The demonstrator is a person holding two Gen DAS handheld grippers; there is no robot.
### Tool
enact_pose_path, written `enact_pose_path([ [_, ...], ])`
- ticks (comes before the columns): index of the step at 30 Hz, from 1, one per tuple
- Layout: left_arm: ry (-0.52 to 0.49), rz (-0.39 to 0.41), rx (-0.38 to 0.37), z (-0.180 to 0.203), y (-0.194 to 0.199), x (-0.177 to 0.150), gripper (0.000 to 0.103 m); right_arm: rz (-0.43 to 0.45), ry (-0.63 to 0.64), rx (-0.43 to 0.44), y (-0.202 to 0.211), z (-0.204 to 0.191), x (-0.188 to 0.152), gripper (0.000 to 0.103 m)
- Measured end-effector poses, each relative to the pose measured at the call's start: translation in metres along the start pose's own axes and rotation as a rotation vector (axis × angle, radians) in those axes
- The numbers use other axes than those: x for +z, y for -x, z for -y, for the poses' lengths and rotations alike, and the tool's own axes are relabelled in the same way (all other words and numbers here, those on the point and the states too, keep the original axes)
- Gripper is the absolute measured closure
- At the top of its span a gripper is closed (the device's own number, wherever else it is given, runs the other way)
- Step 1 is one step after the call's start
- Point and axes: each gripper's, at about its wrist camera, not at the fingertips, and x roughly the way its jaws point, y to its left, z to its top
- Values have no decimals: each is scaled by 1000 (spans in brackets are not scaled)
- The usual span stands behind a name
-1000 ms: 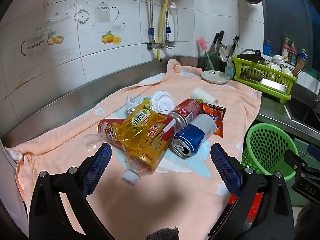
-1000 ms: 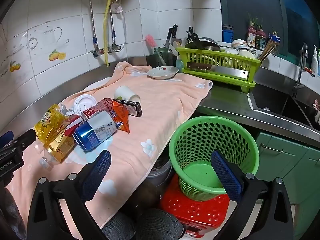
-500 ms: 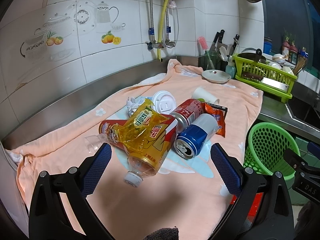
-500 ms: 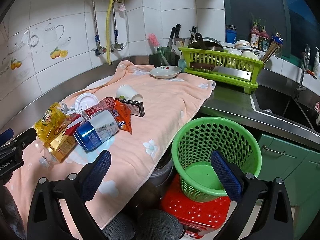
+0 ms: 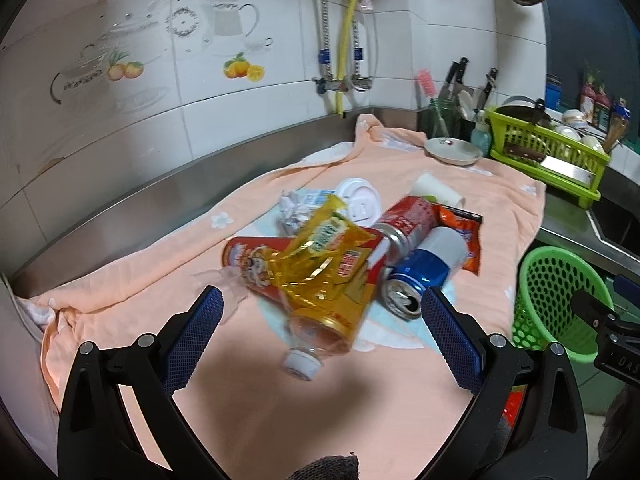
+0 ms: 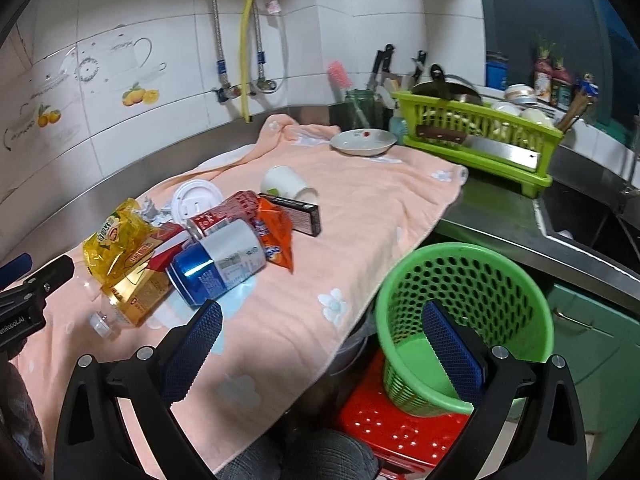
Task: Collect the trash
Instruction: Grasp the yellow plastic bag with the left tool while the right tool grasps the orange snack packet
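Trash pile lies mid-towel [image 5: 192, 276] on the counter: plastic bottle [image 5: 320, 320] under a yellow wrapper [image 5: 320, 248], blue can [image 5: 424, 272] touching a red can [image 5: 404, 220], orange packet [image 6: 272, 236], white lid [image 6: 196, 200], paper cup [image 6: 286, 184], dark box [image 6: 296, 214]; green basket [image 6: 464, 280] sits off the counter edge on a red stool [image 6: 392, 428]. Left gripper [image 5: 320, 328] spread wide, holding nothing, fingers either side of the bottle and not touching it; right gripper [image 6: 320, 340] likewise wide and bare, above towel edge and basket.
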Motion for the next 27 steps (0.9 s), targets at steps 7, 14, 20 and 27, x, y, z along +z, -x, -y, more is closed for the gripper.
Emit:
enact_pose_path([
  [7, 13, -11, 29, -19, -9, 1, 6, -33, 19, 65, -24, -6, 14, 7],
  [14, 25, -29, 20, -33, -20, -1, 10, -72, 45, 146, -61, -16, 36, 14],
  [20, 26, -33, 3, -42, -28, 2, 12, -120, 42, 199, -98, -21, 57, 25],
  [27, 50, -50, -41, -50, -43, 6, 15, -167, 24, 256, -140, -23, 76, 35],
])
